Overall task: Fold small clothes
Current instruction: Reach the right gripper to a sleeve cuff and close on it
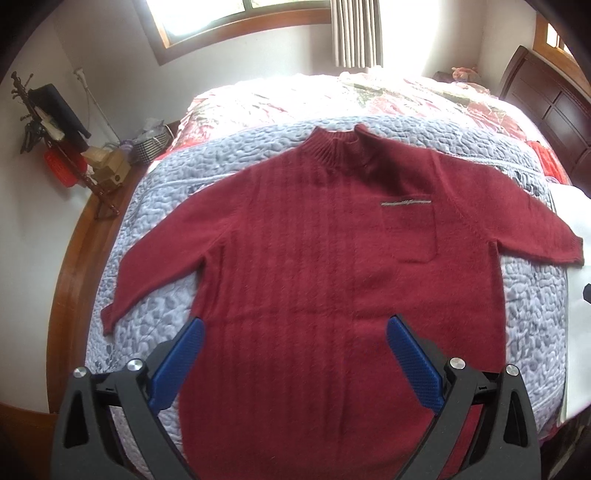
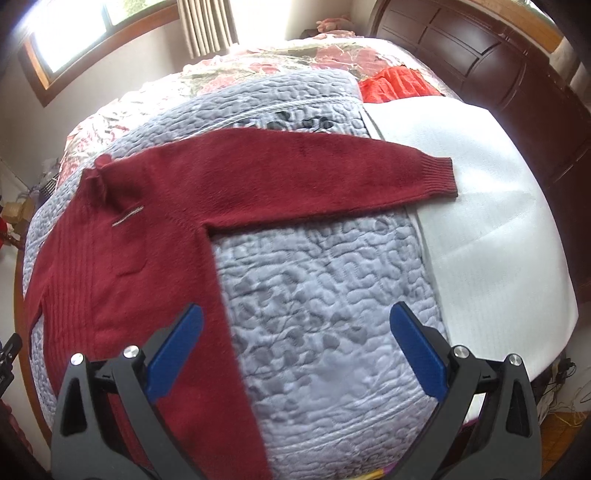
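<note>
A: Where's the sweater (image 1: 317, 236)?
B: Flat on the grey quilt (image 2: 325, 302) on the bed, sleeves spread; window (image 1: 236, 14) behind.
A: The tools?
B: Left tool (image 1: 295, 332) and right tool (image 2: 297, 319) both gape wide, holding nothing.

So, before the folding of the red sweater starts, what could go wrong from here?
1. The right sleeve ends with its cuff on the white sheet, so pulling it may drag the sheet.
2. The sweater is a soft knit on a quilt; an open right gripper might pinch both layers.
3. The left gripper is over the body, away from the left sleeve.
</note>
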`<action>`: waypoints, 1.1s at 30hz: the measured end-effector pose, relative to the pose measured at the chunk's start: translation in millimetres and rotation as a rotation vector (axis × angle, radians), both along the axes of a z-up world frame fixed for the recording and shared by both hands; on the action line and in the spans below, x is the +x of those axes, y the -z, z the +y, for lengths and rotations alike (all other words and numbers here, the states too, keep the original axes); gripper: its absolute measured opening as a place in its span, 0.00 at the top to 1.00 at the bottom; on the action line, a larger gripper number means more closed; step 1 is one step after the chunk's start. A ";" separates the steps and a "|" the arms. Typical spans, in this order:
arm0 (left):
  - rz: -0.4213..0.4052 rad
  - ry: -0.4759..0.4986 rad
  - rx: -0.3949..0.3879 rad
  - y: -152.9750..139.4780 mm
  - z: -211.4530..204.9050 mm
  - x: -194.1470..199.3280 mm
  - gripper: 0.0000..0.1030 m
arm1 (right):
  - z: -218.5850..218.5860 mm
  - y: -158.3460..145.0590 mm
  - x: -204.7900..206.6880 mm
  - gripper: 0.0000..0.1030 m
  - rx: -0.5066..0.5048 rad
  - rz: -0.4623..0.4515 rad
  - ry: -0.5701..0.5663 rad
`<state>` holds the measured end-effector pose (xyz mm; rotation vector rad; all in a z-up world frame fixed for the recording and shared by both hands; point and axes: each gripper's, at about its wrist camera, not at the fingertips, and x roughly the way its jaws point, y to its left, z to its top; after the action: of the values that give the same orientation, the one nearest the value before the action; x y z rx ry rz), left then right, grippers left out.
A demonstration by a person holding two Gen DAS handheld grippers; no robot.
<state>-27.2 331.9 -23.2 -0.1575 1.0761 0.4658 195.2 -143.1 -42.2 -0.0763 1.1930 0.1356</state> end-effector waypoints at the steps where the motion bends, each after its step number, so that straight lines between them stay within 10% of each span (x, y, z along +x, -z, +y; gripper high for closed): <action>1: -0.004 0.004 -0.006 2.0 -7.6 13.6 0.04 | -12.5 5.1 16.6 0.03 -0.002 0.001 0.008; 13: -0.011 0.032 -0.067 43.6 -102.0 170.2 0.04 | -153.2 98.1 190.0 0.03 0.017 0.146 0.113; 26: -0.011 0.064 -0.053 62.9 -180.4 236.4 0.04 | -220.2 127.8 238.6 0.03 0.129 0.215 0.062; 31: -0.011 0.043 -0.023 60.4 -172.2 227.6 0.04 | -229.0 124.4 248.9 0.56 0.117 0.197 0.038; 33: -0.004 0.024 -0.021 61.5 -165.2 224.8 0.04 | -235.2 124.2 251.6 0.92 0.112 0.195 0.037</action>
<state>197.6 166.7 -84.7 -0.1639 1.0784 0.4321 446.8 -378.3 -166.4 0.0583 1.3781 0.1797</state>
